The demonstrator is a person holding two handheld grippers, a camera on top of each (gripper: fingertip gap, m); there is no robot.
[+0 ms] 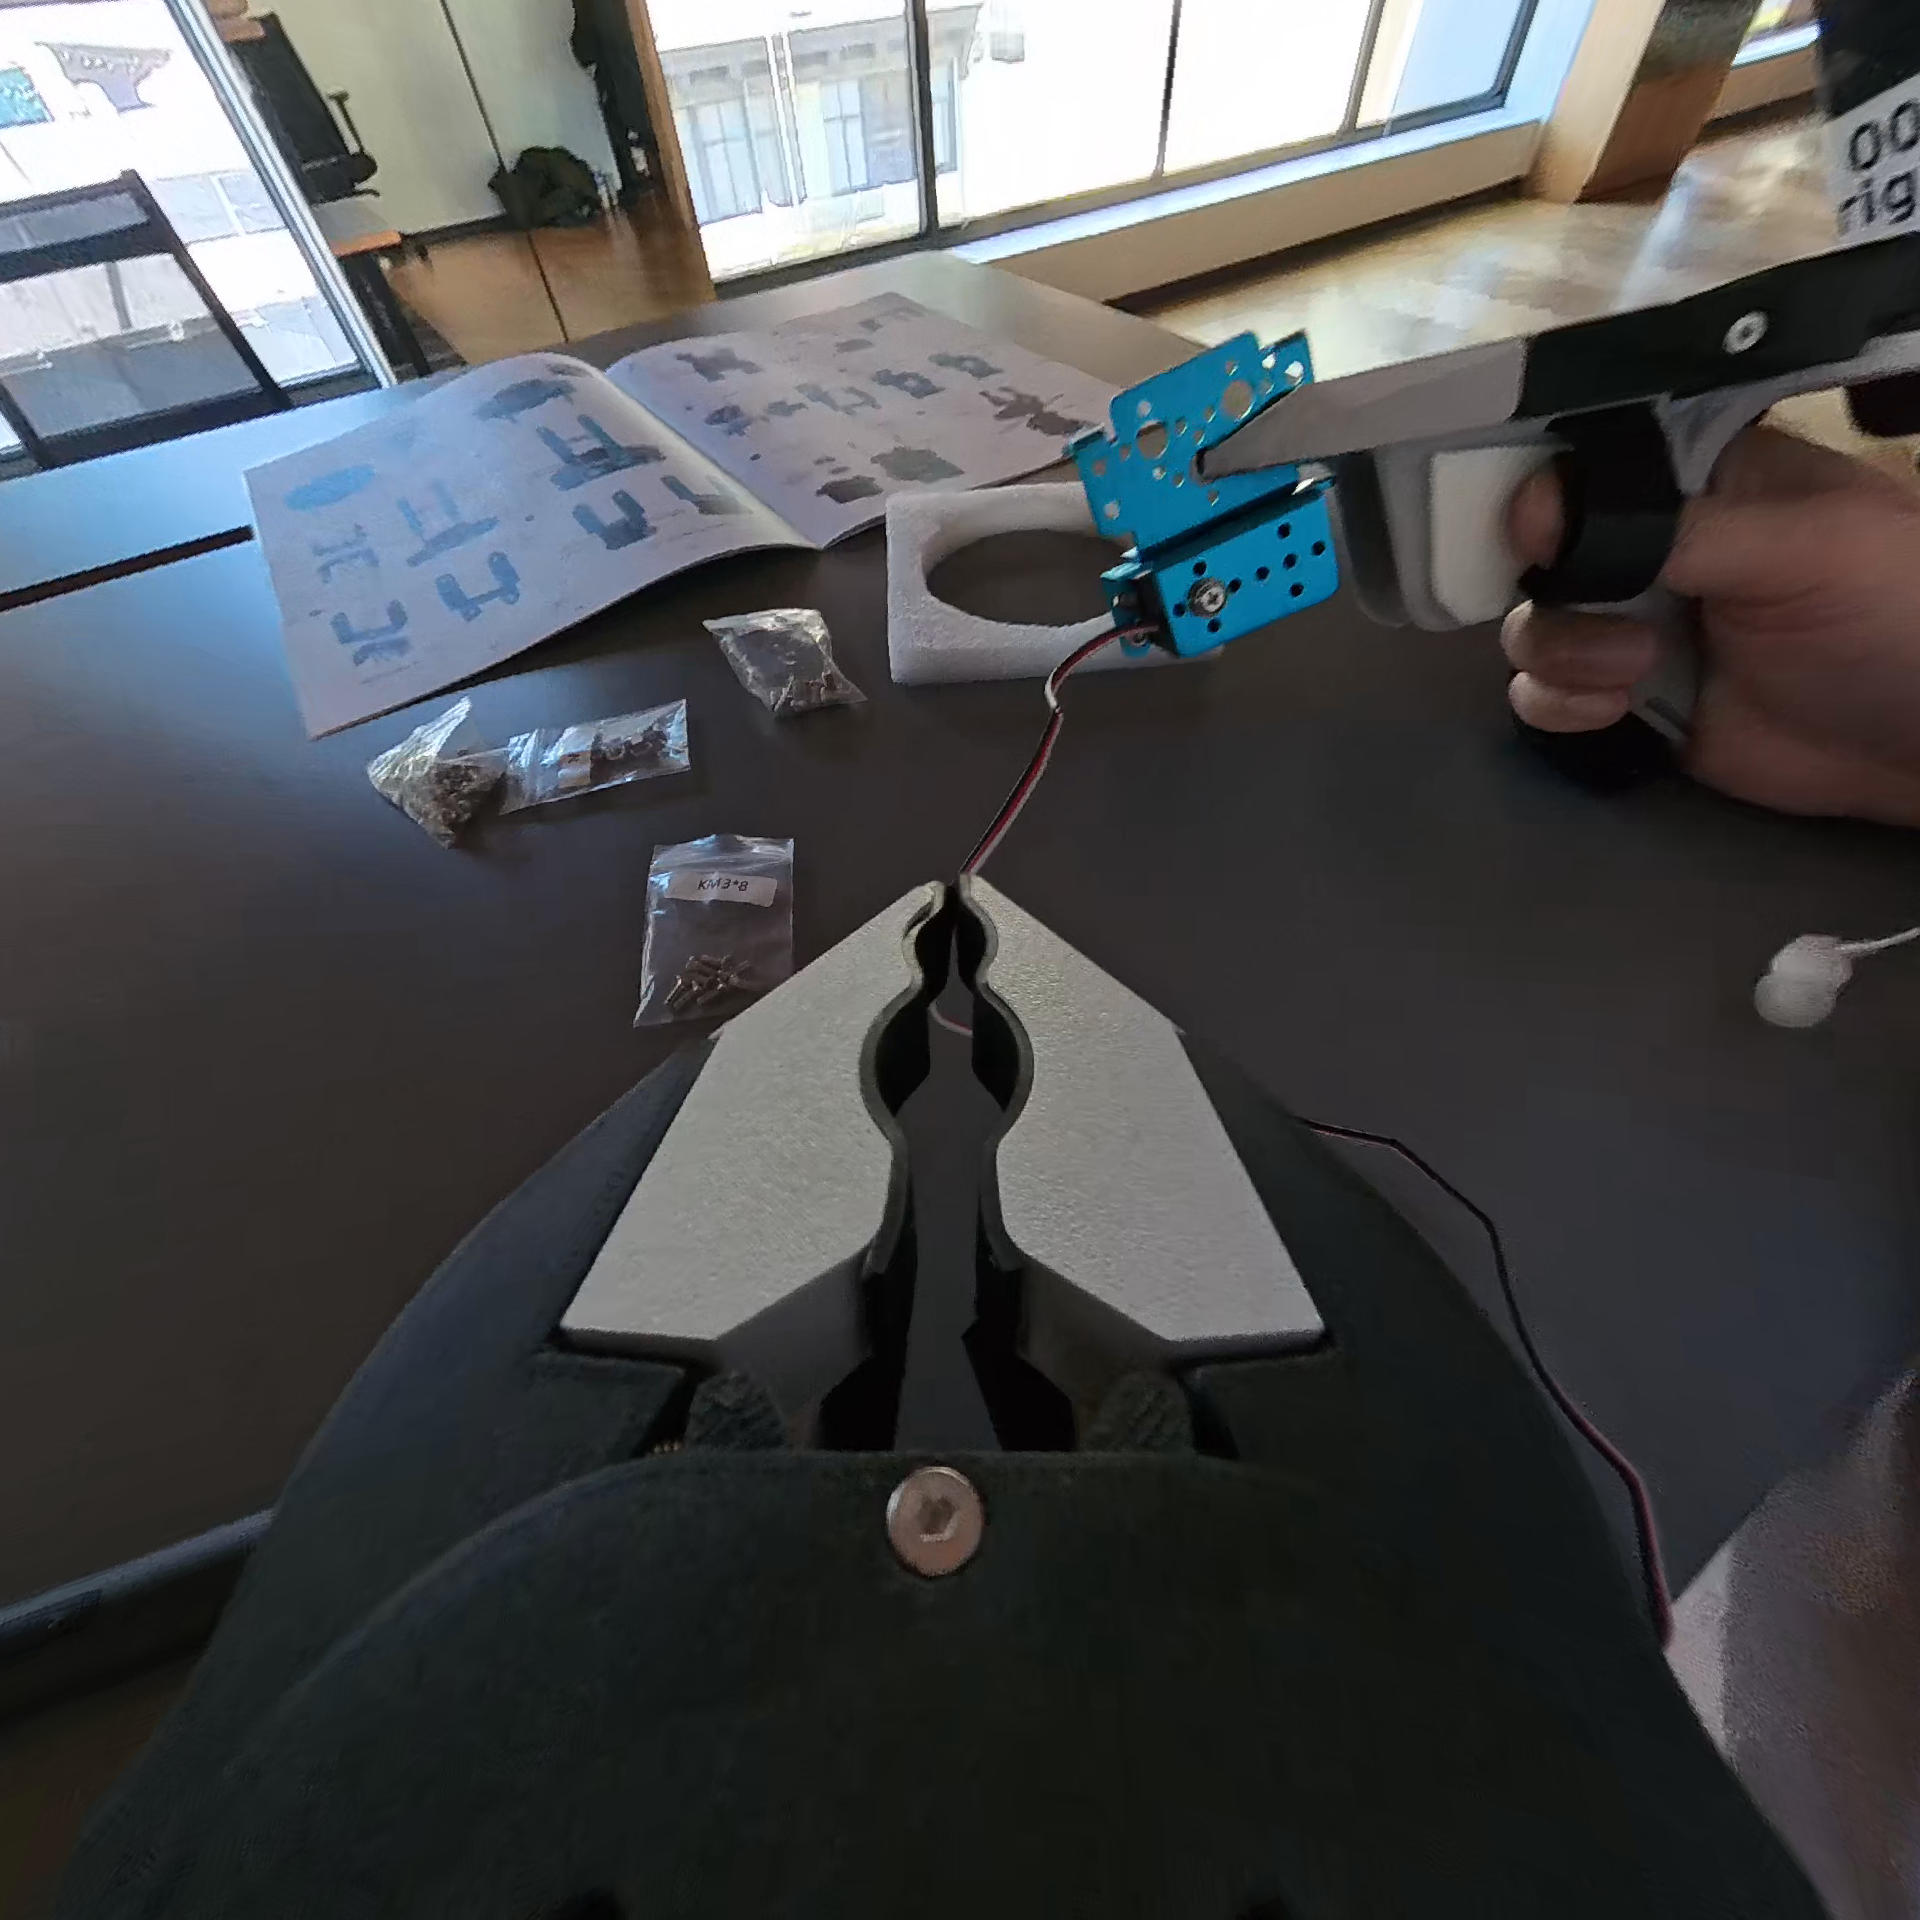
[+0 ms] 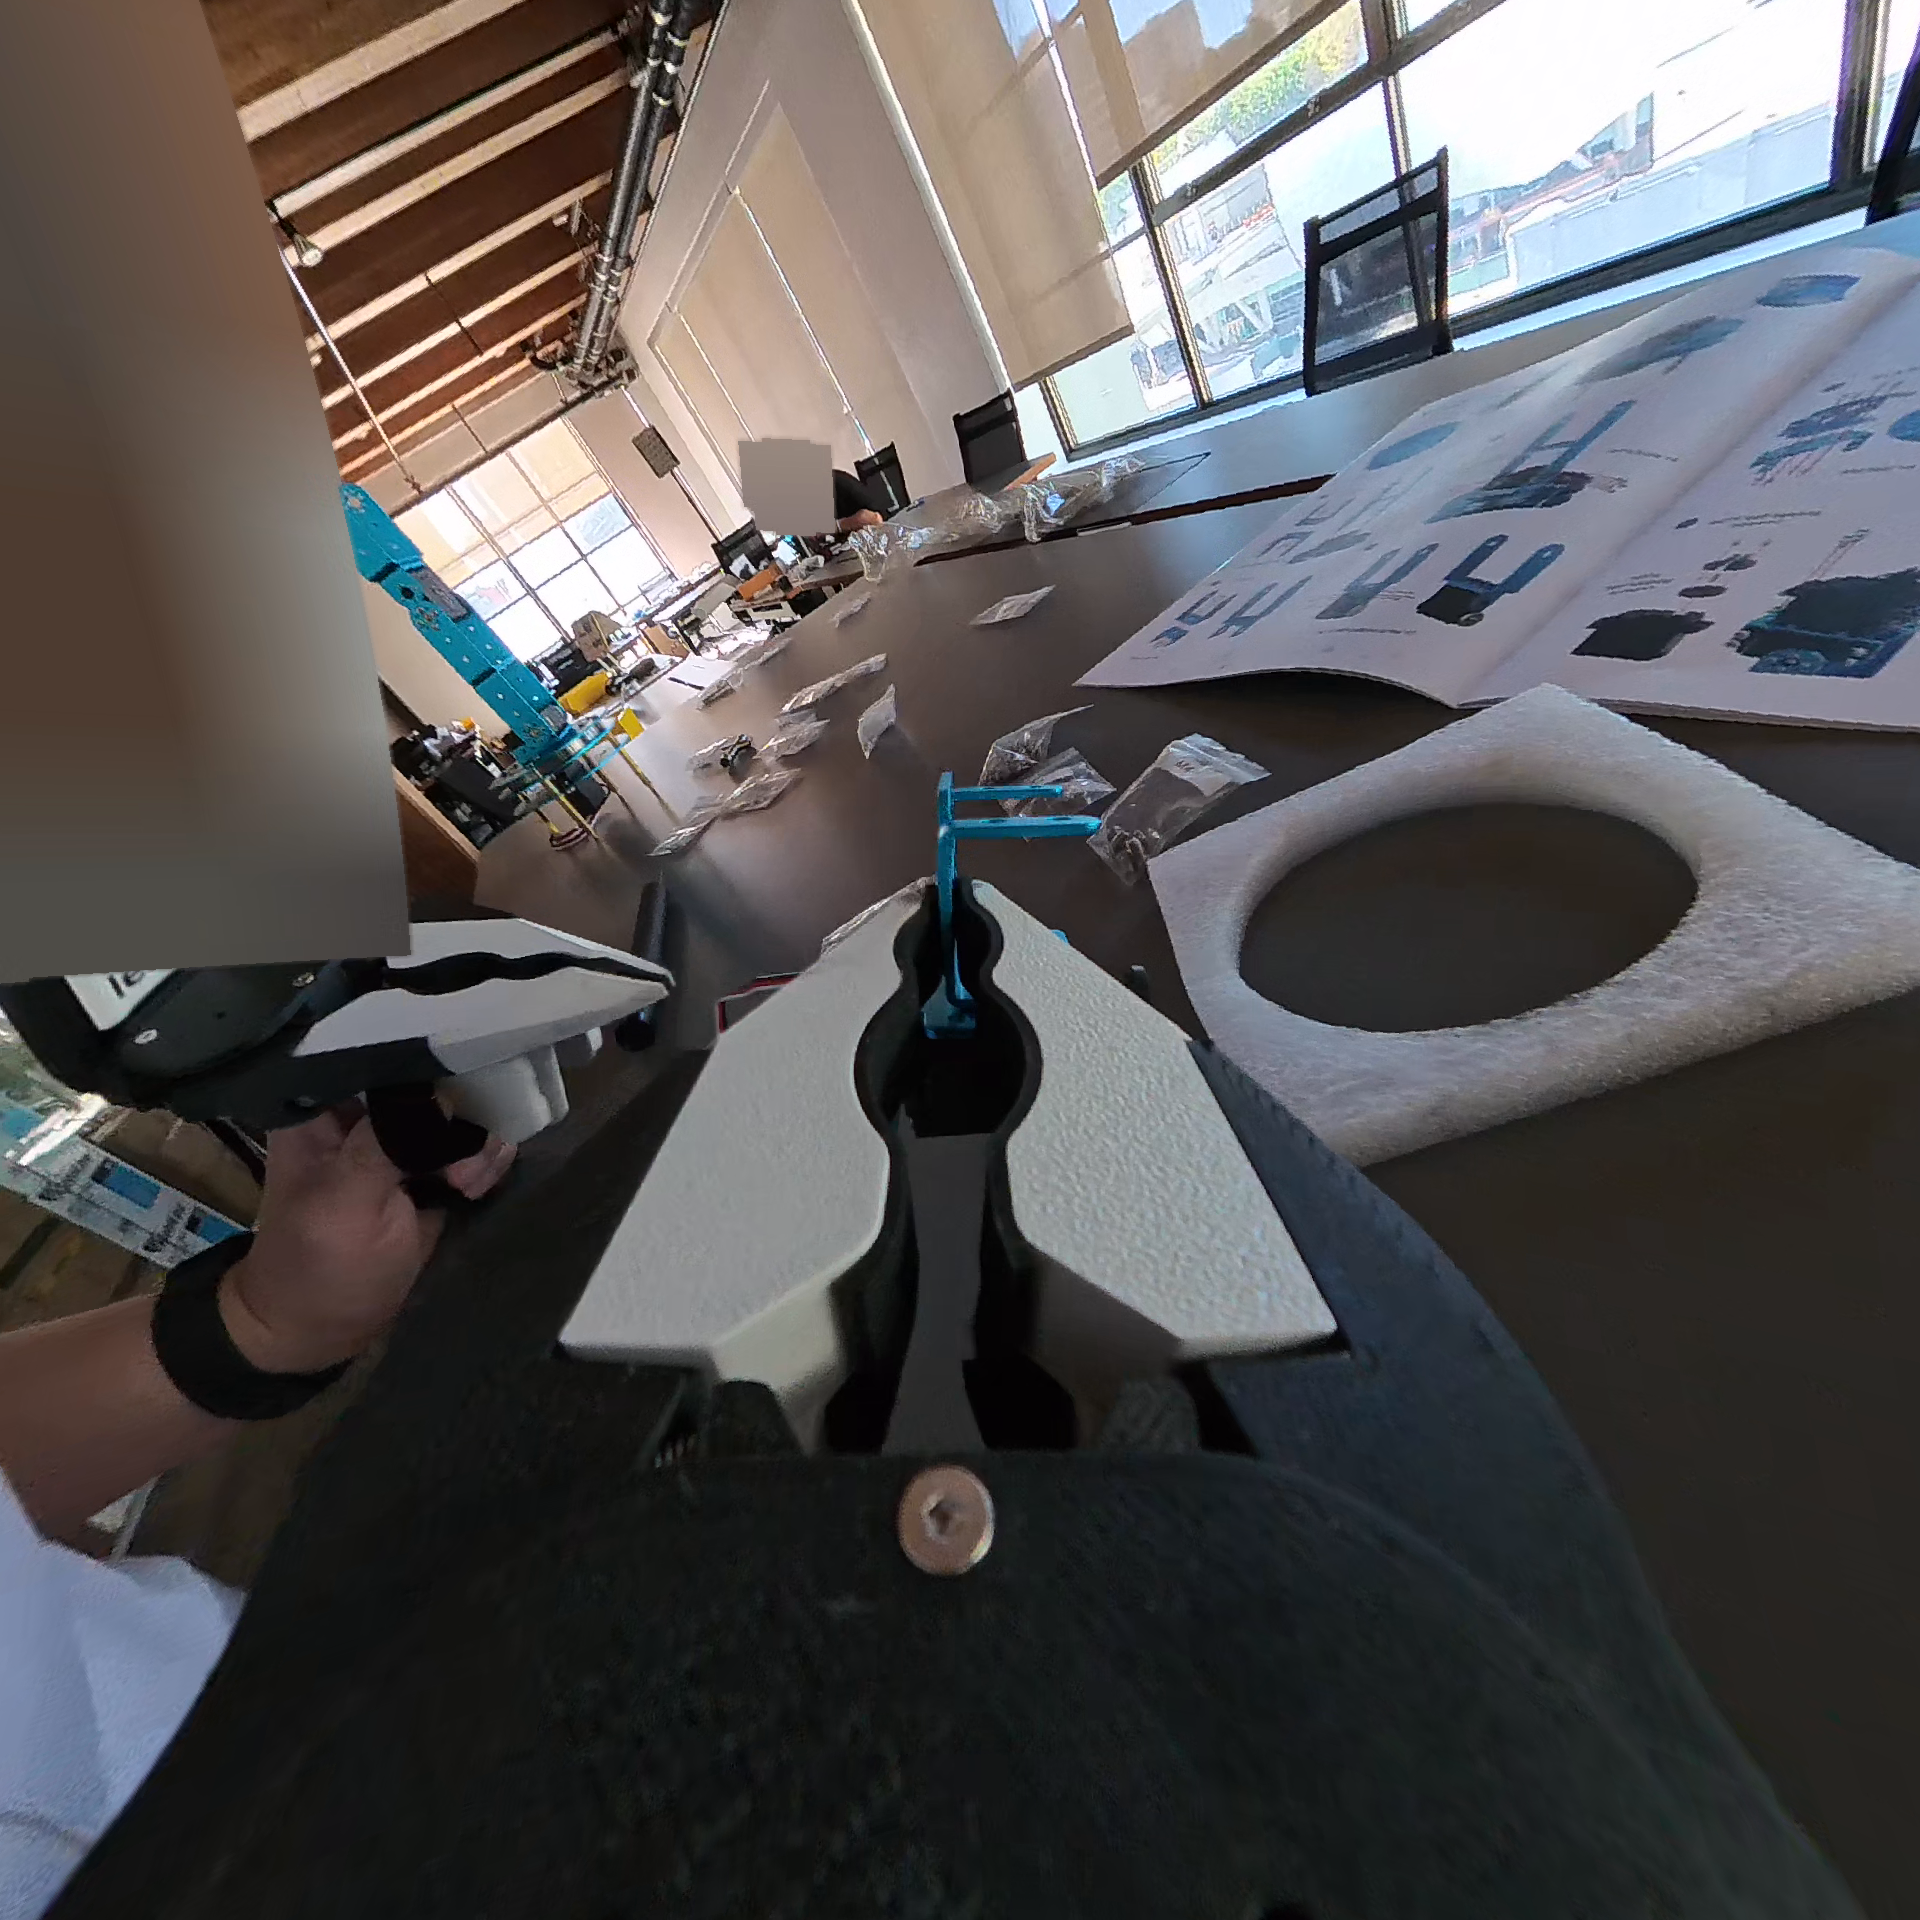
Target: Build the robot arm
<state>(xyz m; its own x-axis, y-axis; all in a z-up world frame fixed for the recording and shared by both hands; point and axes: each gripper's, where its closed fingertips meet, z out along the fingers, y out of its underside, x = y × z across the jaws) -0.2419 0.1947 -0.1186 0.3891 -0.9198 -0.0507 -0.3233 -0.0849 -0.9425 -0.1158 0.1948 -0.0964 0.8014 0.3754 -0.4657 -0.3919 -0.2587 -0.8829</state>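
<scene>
The right gripper (image 2: 956,894) is clamped on a blue perforated metal bracket (image 2: 951,831), its jaws pressed together on the thin plate. It holds the bracket in the air just above the near corner of the white foam frame (image 1: 935,582), the square pad with 1 round hole that lies on the dark table (image 1: 1351,1039). Under the bracket hangs a small black servo in a blue housing (image 1: 1205,597). From it 1 thin red, black and white lead (image 1: 1023,790) runs down and away from the foam frame.

The left gripper (image 1: 956,888) is pinched on that lead, tips together. It hovers on the near side of the foam frame, well apart from it. The slack trails past the fingers and off towards the person's sleeve.

The right hand (image 1: 1766,665) grips its trigger handle to the right of the foam frame. The left hand (image 2: 343,1226) shows only in the right wrist view.

I count 2 grippers, 1 bracket assembly and 1 lead. There is 1 open booklet (image 1: 520,520) just behind and left of the foam frame. 4 small clear bags of hardware lie left of the frame: 1 right beside it (image 1: 784,660), 2 touching each other farther left (image 1: 530,764) and 1 nearer the left gripper (image 1: 717,930). More bags lie along the far table, too small to count. 1 small white round object on a cord (image 1: 1797,982) lies on the table off to the right, nearer than the frame.
</scene>
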